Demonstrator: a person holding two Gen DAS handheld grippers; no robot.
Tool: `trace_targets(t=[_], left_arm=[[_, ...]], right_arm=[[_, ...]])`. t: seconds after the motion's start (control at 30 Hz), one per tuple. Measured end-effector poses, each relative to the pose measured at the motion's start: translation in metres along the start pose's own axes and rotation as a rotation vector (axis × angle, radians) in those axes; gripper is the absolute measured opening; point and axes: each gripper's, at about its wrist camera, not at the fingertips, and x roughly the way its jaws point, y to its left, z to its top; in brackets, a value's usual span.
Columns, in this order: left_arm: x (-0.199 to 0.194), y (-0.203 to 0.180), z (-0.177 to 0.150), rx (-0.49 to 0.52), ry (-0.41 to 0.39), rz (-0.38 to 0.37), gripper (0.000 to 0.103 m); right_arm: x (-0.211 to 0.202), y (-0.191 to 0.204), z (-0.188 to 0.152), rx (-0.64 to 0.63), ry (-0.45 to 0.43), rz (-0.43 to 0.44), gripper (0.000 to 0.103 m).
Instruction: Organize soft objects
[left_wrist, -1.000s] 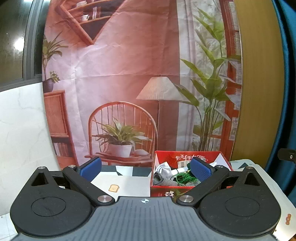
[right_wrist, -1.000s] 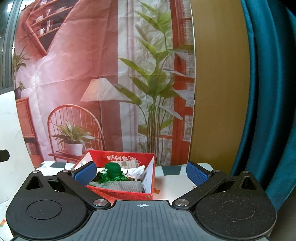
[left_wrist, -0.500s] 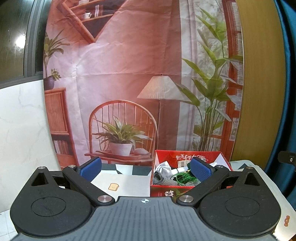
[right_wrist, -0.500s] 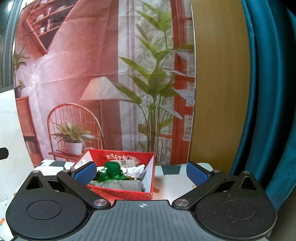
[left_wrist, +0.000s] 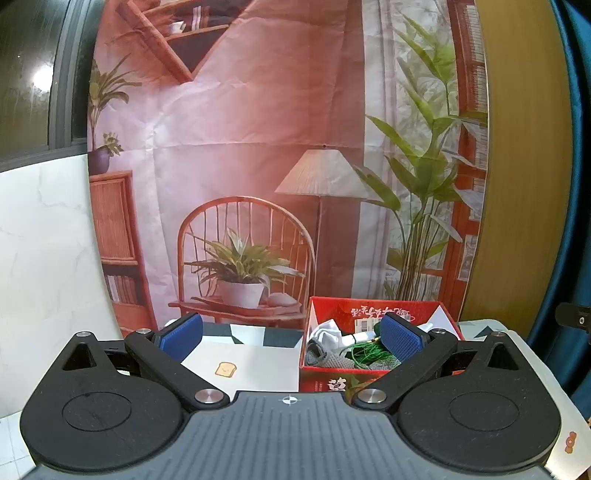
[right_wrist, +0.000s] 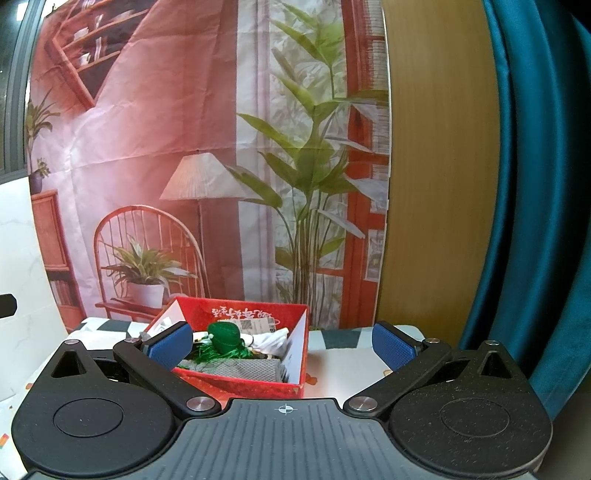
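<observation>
Left gripper (left_wrist: 291, 334): fingers spread, empty. Right gripper (right_wrist: 282, 343): spread, empty. Red box (right_wrist: 240, 384) on the table (left_wrist: 255, 369) holds green tassel (right_wrist: 223, 338), grey cloth (right_wrist: 243, 369), white cloth (bunched) (left_wrist: 327, 334).

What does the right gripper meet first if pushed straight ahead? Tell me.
Probably the red cardboard box of soft items, at its near right corner; the right gripper, jaws open, points just past its white inner wall. Depth is unclear.

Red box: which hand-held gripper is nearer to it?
Hard to call. Left hand-held gripper has the red box at its right finger; right hand-held gripper has it at its left finger.
</observation>
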Motion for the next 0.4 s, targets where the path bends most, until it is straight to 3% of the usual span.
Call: trace_targets(t=[0.4], left_arm=[[0.0023, 0.0024, -0.0007, -0.016, 0.011, -0.002, 0.103]], right_arm=[[0.001, 0.0011, 0.0007, -0.001, 0.002, -0.001, 0.103]])
